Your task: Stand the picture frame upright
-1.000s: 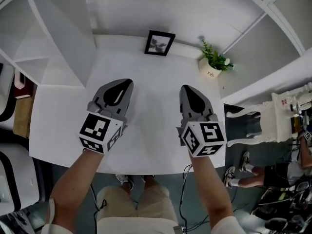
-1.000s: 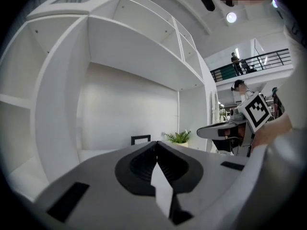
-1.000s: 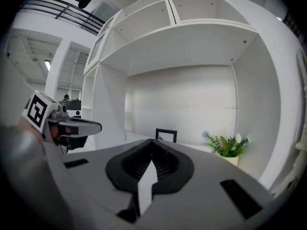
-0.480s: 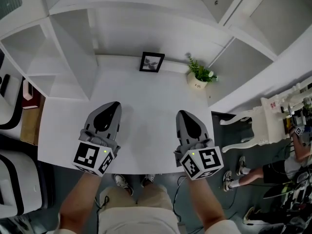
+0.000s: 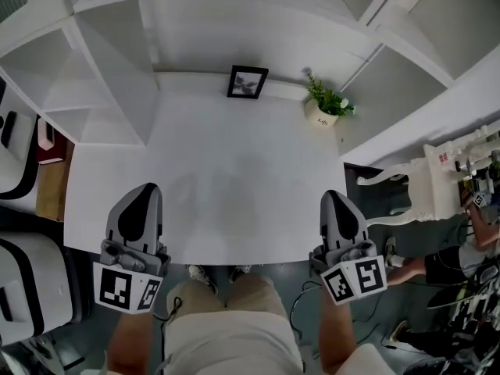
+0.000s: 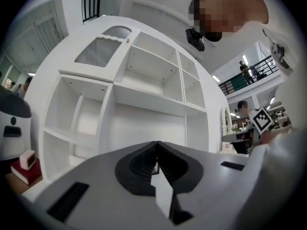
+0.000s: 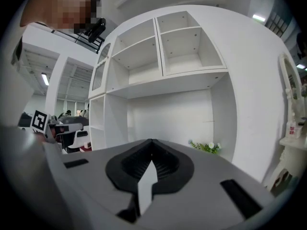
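A black picture frame stands upright at the back of the white table, against the shelf unit's rear wall. My left gripper is over the table's front left edge, jaws shut and empty. My right gripper hangs by the front right corner, also shut with nothing in it. Both are far from the frame. In the left gripper view a sliver of the frame shows just past the closed left gripper. The right gripper in its own view points at the shelf wall.
A small potted plant in a white pot stands at the back right of the table, also in the right gripper view as the plant. White shelving rises behind and to the left. A white ornate chair and other people are at the right.
Both grippers have pulled back from the middle of the table towards its front edge and spread apart. The picture frame has stayed upright at the back.
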A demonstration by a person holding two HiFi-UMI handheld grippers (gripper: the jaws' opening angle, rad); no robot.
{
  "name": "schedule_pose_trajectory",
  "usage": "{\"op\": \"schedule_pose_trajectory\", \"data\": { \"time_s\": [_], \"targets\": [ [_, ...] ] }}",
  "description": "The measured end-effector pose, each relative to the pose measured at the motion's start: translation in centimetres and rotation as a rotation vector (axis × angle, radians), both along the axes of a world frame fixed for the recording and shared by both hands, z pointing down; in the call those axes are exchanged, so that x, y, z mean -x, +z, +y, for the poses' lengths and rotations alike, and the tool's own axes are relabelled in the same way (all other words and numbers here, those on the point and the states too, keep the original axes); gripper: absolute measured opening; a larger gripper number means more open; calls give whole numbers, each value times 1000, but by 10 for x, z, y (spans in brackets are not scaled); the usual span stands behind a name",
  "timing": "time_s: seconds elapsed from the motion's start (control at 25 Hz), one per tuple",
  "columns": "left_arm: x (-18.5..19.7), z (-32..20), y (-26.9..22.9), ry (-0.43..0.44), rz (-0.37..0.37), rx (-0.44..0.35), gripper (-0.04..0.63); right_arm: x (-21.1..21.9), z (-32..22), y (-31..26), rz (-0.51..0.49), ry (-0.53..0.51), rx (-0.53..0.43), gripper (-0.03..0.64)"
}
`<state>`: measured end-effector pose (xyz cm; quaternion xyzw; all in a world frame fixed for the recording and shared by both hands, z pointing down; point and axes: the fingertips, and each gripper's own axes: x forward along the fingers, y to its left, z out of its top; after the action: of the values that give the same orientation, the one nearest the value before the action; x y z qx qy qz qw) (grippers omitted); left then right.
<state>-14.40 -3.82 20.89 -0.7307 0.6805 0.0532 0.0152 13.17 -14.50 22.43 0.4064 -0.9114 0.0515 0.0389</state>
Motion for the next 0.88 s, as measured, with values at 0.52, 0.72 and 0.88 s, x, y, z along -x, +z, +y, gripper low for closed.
{"op": "schedule_pose_trajectory", "data": {
  "time_s": [0.52,0.72,0.88],
  "targets": [
    [14,35,41,-58,2,58,18,-20,15,41,62,57,26,9],
    [13,34,51,-42,1,60,18,-20,14,61,70,82,38,9],
    [15,30,56,-34,7,62,18,-21,11,69,70,96,47,9]
  ]
}}
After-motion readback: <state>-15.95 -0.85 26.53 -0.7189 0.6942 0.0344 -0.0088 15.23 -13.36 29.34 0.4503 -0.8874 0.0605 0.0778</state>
